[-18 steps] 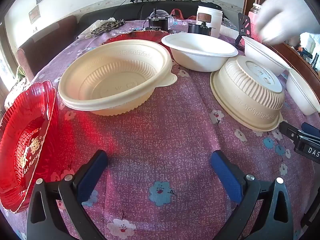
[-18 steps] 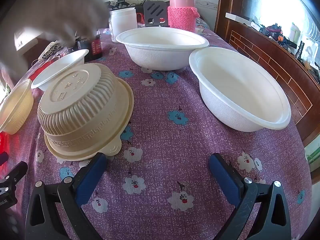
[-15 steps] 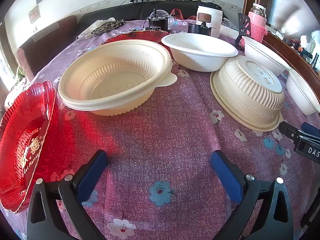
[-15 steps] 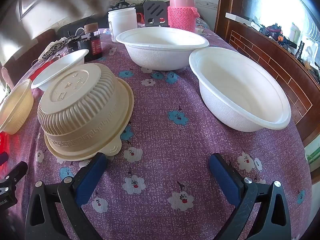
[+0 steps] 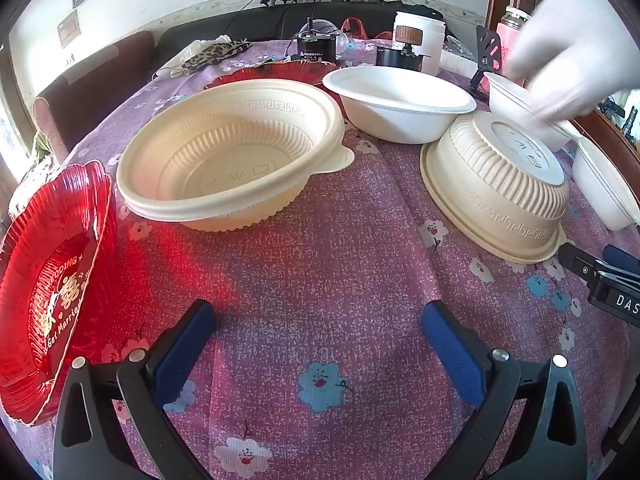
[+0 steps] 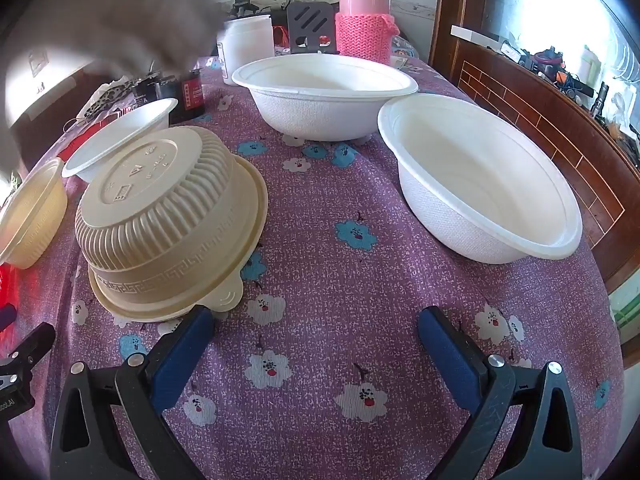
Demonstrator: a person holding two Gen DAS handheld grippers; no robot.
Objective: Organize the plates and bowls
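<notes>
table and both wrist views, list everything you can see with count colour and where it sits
cream ribbed bowls: 2; one upright at left, one upside down at middle
white bowls: 3; one behind the cream pair, two on the right side
red plates: 2; one at the near left edge, one at the back
tablecloth: 1, purple with flowers, covers the table
pink flask: 1, knitted sleeve, far end
white jar: 1, far end
gloved hand: 1, white, blurred, above the right-hand bowls
left gripper: black, blue fingers, open
right gripper: black, blue fingers, open
</notes>
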